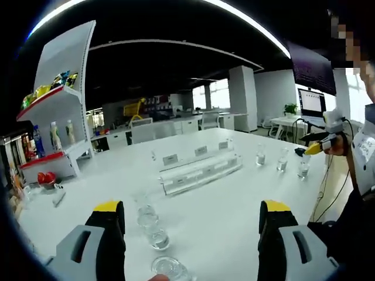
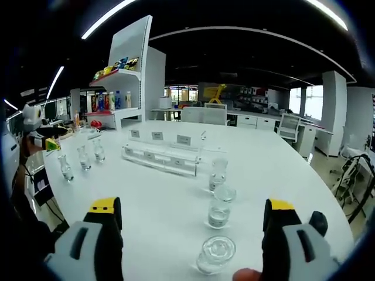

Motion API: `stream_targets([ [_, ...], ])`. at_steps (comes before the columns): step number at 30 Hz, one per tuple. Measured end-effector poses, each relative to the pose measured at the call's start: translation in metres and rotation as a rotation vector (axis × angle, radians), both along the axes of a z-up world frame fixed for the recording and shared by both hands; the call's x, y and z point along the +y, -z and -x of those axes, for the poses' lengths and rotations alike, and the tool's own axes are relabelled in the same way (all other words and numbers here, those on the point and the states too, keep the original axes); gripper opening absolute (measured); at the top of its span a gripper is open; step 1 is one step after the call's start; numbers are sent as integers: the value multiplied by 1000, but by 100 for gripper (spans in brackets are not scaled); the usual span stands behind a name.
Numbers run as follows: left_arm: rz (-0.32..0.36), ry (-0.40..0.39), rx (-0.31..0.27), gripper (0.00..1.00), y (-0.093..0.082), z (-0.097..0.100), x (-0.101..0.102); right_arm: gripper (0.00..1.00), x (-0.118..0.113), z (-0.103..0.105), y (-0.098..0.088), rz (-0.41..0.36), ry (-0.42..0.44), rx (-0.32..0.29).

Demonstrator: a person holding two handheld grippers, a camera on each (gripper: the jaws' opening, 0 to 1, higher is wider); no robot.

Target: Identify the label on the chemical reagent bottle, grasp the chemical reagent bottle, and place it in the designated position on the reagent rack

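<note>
Here the left gripper (image 1: pixel 192 225) stands with jaws wide apart, gripping nothing; the right gripper (image 2: pixel 193 225) likewise, spread and empty; between the jaws a row of clear reagent bottles (image 2: pixel 218 212) stands on the white table (image 2: pixel 152 199), each holding clear liquid; beyond them lies the transparent reagent rack (image 2: pixel 159 157), its slots vacant; three more small bottles (image 1: pixel 282 161) stand apart beside it

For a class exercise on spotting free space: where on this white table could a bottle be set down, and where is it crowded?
Free: the white table between the clear rack and the three left bottles; also right of the near bottle row. Crowded: that row and the rack.
</note>
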State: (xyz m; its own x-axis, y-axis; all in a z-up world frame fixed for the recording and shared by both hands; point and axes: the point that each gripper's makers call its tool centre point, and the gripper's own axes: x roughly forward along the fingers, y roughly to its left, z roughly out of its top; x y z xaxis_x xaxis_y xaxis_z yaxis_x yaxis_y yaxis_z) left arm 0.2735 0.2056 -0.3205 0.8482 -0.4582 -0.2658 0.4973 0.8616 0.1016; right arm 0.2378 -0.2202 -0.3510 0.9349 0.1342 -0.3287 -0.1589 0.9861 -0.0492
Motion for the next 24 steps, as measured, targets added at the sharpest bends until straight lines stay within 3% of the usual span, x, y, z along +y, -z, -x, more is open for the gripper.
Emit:
stream_targets([
  [24,2,-29,10,95,4,0,10,97,4,-9,0,-5,-13,12],
])
